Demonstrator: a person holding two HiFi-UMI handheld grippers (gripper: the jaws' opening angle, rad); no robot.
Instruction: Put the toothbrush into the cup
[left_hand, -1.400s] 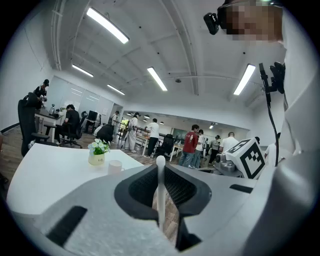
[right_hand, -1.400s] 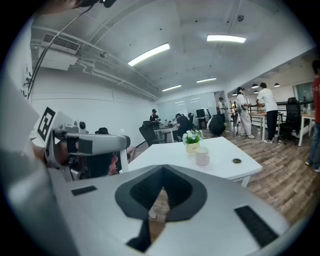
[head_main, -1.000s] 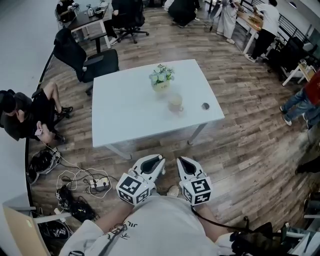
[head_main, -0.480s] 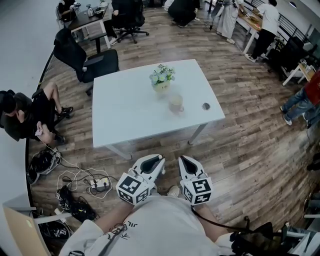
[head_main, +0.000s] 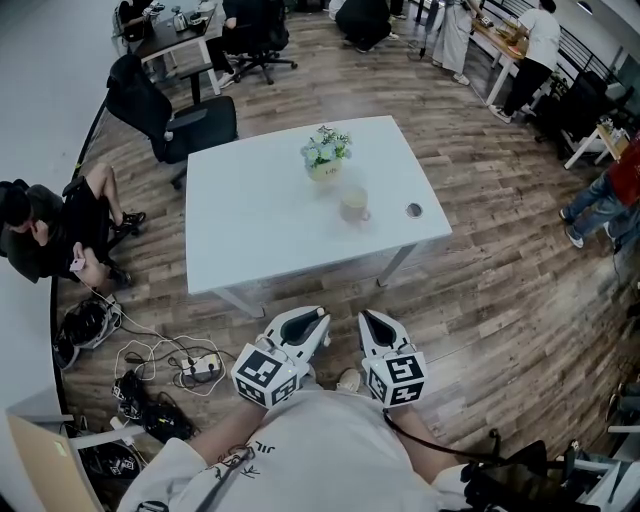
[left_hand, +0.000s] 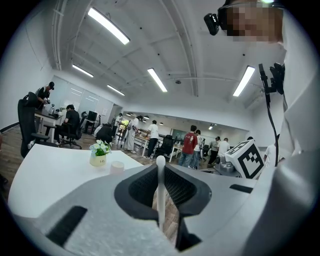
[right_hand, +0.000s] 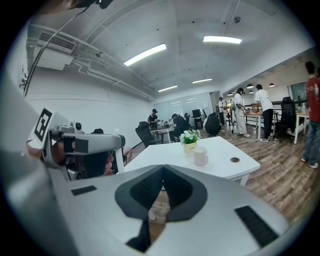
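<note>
Since the head views of a second and half a second ago show nearly the same picture, we record little change. Both grippers stay drawn in against our body, well short of the desk's near edge, and only the camera has drifted a touch. In our judgement the task therefore stands at its carrying stage, with the approach to the desk not yet made. Item: one left gripper (left_hand: 160, 172), clenched on one toothbrush (left_hand: 160, 195), a thin white stick standing upright between the jaws, its rounded end just above them. The head view does not let us make the toothbrush out. Item: one right gripper (right_hand: 162, 186), its jaws pressed together with nothing between them. Item: one white desk (head_main: 250, 230), standing on a wooden floor (head_main: 480, 260). Item: one cup (head_main: 352, 203), pale and upright, toward the desk's right edge, just on our side of the flowers and well apart from both grippers. Item: one small pot of flowers (head_main: 324, 155), near the desk's far edge. Item: one round cable hole (head_main: 413, 210), close to the desk's right edge, between the cup and the near right corner. Outstanding, as we judge it: the whole carry remains. The left gripper must bring the toothbrush forward past the near edge and over the cup's rim before letting go, and the flowers just behind the cup are the thing to avoid knocking.
</note>
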